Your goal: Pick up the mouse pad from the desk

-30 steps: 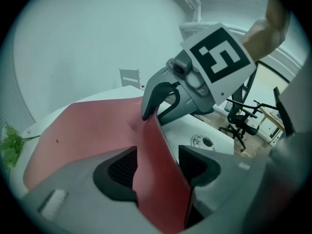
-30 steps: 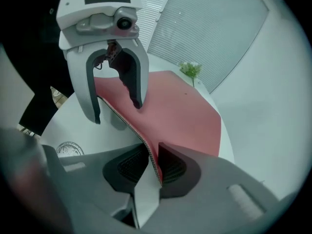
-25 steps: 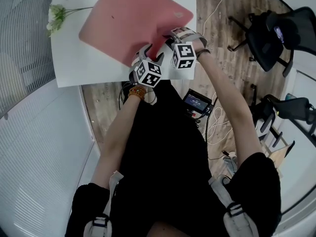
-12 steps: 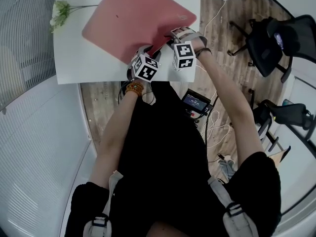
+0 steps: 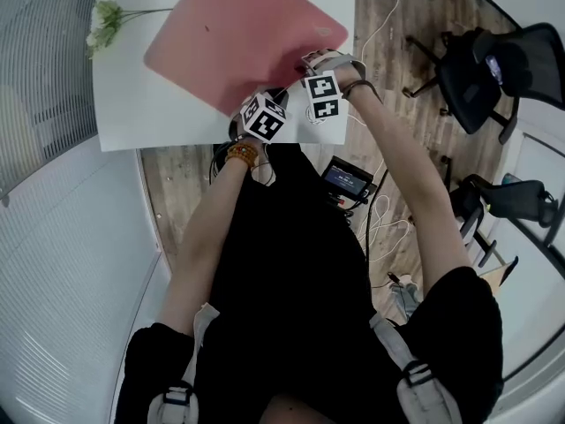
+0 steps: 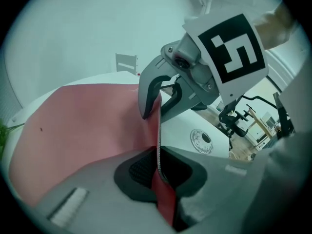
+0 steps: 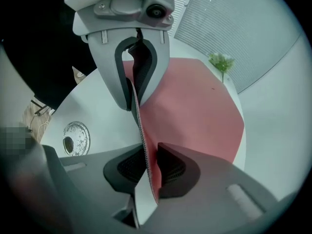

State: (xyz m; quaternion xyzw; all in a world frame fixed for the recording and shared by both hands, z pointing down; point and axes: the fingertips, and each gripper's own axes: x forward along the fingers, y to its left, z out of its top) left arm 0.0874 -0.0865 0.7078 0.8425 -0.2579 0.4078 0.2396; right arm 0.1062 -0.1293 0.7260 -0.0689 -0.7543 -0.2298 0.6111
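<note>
Pink mouse pad (image 5: 238, 34) on white worktop (image 5: 132, 104), upper centre of frame; its lifted near edge is pinched by left tongs (image 6: 158, 172) and right tongs (image 7: 146, 167).

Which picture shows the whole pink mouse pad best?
The head view: the mouse pad shows nearly whole on the white desk. The two gripper views show only part of it, with its near edge pinched in the jaws of the left gripper and the right gripper.
</note>
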